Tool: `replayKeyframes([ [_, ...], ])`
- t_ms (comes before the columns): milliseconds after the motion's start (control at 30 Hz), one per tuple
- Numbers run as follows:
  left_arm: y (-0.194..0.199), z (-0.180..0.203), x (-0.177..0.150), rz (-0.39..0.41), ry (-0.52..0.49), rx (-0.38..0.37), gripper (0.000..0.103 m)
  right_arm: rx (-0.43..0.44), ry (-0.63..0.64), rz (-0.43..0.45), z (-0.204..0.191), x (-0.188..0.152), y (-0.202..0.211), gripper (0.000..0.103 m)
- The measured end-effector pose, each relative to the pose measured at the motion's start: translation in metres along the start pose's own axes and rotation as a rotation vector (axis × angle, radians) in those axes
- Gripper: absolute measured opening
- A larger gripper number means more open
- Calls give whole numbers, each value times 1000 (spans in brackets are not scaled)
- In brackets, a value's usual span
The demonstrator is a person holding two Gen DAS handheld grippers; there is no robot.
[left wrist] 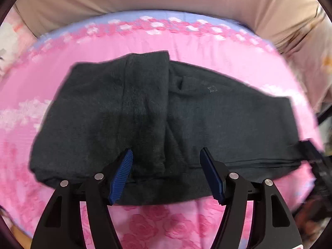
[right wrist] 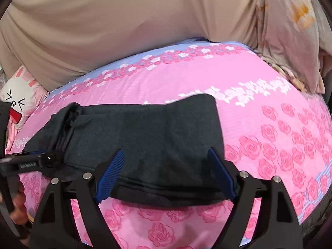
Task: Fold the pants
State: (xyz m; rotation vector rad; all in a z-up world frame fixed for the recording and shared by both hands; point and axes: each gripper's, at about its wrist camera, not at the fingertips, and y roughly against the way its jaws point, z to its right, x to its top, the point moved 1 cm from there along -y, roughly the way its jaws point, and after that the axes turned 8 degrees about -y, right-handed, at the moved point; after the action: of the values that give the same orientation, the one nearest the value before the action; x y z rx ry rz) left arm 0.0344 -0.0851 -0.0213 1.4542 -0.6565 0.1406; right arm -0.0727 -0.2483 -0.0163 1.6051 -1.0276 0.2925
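A pink rose-print bedspread covers the bed, with a beige sheet bunched behind it and a cartoon rabbit pillow off to one side. The dark pants lie in the middle of the bedspread, already folded into a wide, thick bundle with one layer doubled over the top.

The left gripper hovers over the near edge of the bundle with its jaws apart, and nothing is pinched between them. The right gripper sits over the near hem at the other end, jaws spread wide, also holding nothing.

The biggest risk, as I judge it, is the stack itself: the layers are loose and uneven, so a pinch that catches only the top layer would peel it off and undo the fold. Next, the bed is soft and the bedspread wrinkles easily; jaws pushed down too deep could grab the pink cloth along with the pants and drag it. Smaller again, the two grippers work close together at the near edge, and the left one shows at the side of the right wrist view, so a careless sweep could knock them together. Last, the raised flap near the middle could flop sideways and leave a crooked fold.
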Motion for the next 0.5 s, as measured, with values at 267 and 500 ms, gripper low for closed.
replayKeyframes([
  [267, 61, 7, -1, 229, -112, 365, 86, 249, 84, -56, -70, 13, -8, 81],
  [500, 61, -54, -11, 186, 3, 467, 86, 332, 196, -140, -157, 8, -44, 81],
])
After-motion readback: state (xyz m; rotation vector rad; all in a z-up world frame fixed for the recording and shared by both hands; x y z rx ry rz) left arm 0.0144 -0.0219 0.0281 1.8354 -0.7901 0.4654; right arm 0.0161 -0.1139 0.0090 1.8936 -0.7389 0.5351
